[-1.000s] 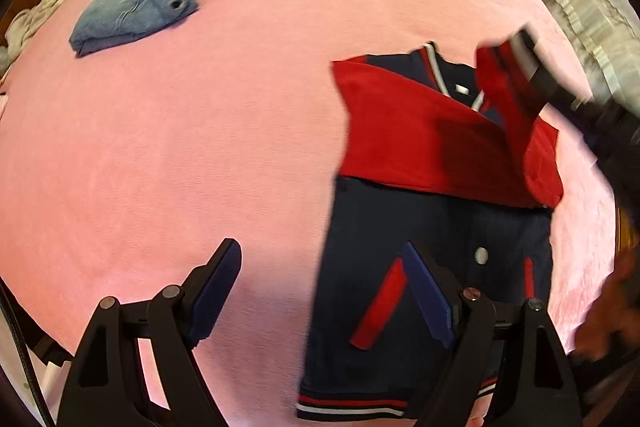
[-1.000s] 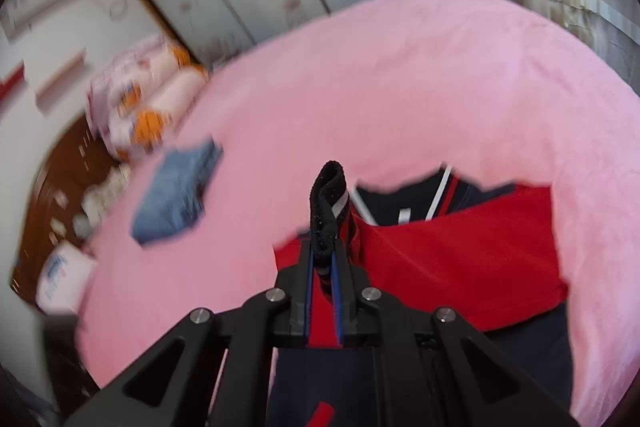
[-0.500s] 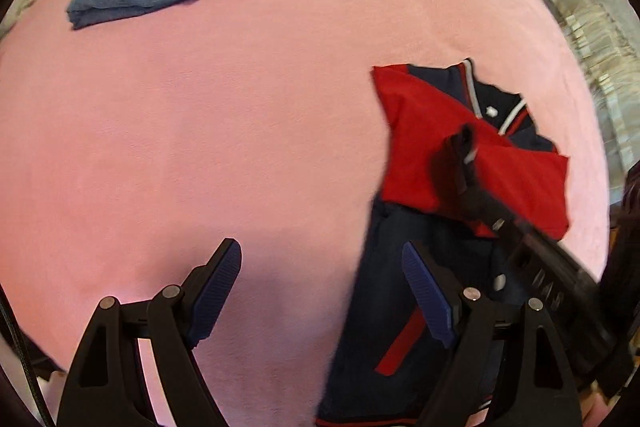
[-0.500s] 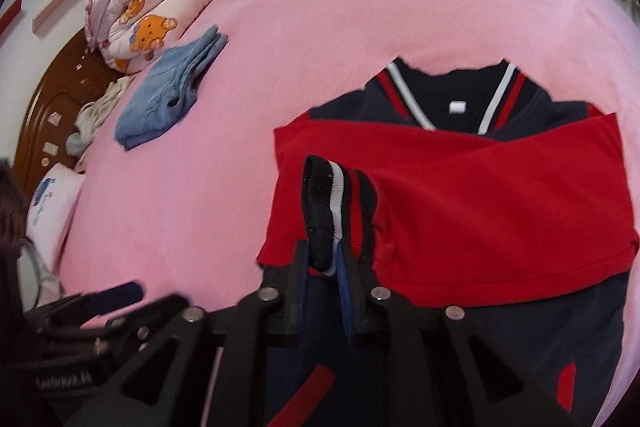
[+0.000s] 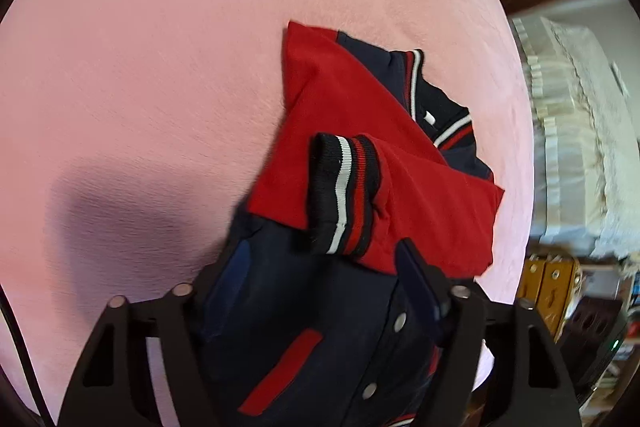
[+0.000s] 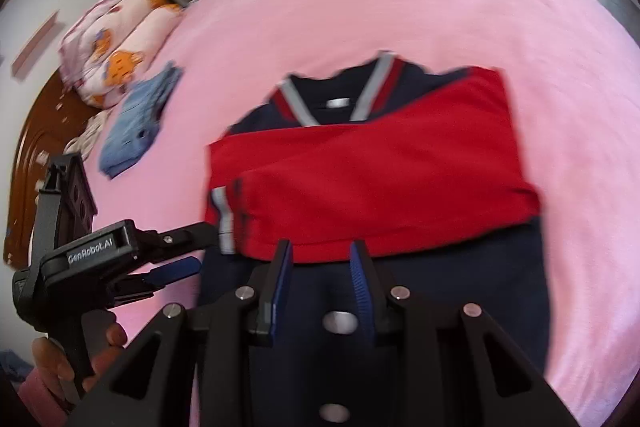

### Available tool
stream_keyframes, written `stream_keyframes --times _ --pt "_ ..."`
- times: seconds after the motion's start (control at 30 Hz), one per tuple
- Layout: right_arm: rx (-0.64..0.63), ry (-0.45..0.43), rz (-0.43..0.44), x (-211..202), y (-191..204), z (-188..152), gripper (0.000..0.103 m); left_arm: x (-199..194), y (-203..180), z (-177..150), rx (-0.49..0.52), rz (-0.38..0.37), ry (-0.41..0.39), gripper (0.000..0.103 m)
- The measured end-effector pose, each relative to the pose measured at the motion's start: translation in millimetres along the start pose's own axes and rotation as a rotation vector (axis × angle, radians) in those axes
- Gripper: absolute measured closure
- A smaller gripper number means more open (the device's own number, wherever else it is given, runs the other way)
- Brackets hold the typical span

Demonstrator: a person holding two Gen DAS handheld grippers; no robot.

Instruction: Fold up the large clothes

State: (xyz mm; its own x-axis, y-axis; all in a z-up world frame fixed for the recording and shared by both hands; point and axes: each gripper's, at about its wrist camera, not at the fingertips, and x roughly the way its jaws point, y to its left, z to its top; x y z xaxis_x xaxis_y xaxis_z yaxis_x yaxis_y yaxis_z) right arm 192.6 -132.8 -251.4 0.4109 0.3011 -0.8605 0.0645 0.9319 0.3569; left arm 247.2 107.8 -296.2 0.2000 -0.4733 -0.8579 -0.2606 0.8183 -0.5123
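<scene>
A navy and red varsity jacket lies flat on the pink bed, both red sleeves folded across its chest. The striped cuff of the upper sleeve rests on top; it also shows in the right wrist view. My left gripper is open, its fingers astride the jacket's left edge just below the cuff; it also shows in the right wrist view. My right gripper is open and empty over the navy front, just below the sleeves.
Folded blue jeans lie on the bed's far left. Rolled pink cartoon-print bedding sits by the wooden headboard. A lace-covered piece of furniture stands beyond the bed's right edge. Pink bedspread surrounds the jacket.
My right gripper laid the red sleeve across the chest, let go of the cuff and opened. My left gripper moved right onto the jacket's left edge.
</scene>
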Motion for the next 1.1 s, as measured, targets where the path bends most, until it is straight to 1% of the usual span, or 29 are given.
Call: stream_keyframes --times 0.07,0.13,0.2,0.4,0.43,0.53,0.63,0.8,0.83,0.87,0.9,1.03,1.1 --pt "0.021 -0.006 -0.028 -4.2 -17.4 1.1 0.073 9.0 -0.7 -0.1 -0.033 0.017 0.001 0.038" --pt "0.043 -0.015 -0.038 -8.7 -33.5 0.9 0.073 17.9 -4.5 -0.5 -0.056 0.042 0.002 0.050" --pt "0.063 -0.019 -0.045 -10.8 -44.6 0.9 0.073 20.5 -8.9 -2.3 -0.061 0.083 -0.002 0.056" --pt "0.094 -0.023 -0.030 -16.6 -62.6 5.7 0.073 12.5 -21.0 -5.6 -0.024 0.124 -0.029 0.057" --pt "0.092 -0.019 -0.023 -16.1 -62.9 7.3 0.074 15.2 -22.2 -5.1 -0.026 0.135 -0.028 0.060" --pt "0.071 -0.009 0.003 -15.5 -62.0 9.6 0.074 18.7 -18.8 -2.7 -0.060 0.147 -0.020 0.067" --pt "0.039 -0.002 0.021 -16.0 -56.9 13.3 0.074 16.8 -21.0 -2.6 -0.078 0.159 -0.029 0.069" --pt "-0.009 0.009 0.035 -16.7 -54.4 16.7 0.074 14.1 -31.8 -5.6 -0.043 0.207 -0.047 0.070" --pt "-0.012 0.011 0.037 -16.5 -55.3 17.4 0.074 14.7 -33.9 -6.2 -0.034 0.217 -0.047 0.072" --pt "-0.011 0.015 0.041 -16.1 -56.9 17.8 0.074 15.1 -35.6 -6.6 -0.029 0.237 -0.046 0.073" --pt "-0.008 0.018 0.044 -15.7 -58.2 18.0 0.074 14.3 -35.7 -7.0 -0.026 0.241 -0.047 0.074" --pt "0.004 0.027 0.052 -14.4 -63.7 19.6 0.074 12.2 -38.1 -8.8 -0.028 0.275 -0.063 0.090" --pt "0.006 0.032 0.052 -13.2 -67.4 20.3 0.073 7.9 -38.1 -10.4 -0.028 0.286 -0.082 0.094"
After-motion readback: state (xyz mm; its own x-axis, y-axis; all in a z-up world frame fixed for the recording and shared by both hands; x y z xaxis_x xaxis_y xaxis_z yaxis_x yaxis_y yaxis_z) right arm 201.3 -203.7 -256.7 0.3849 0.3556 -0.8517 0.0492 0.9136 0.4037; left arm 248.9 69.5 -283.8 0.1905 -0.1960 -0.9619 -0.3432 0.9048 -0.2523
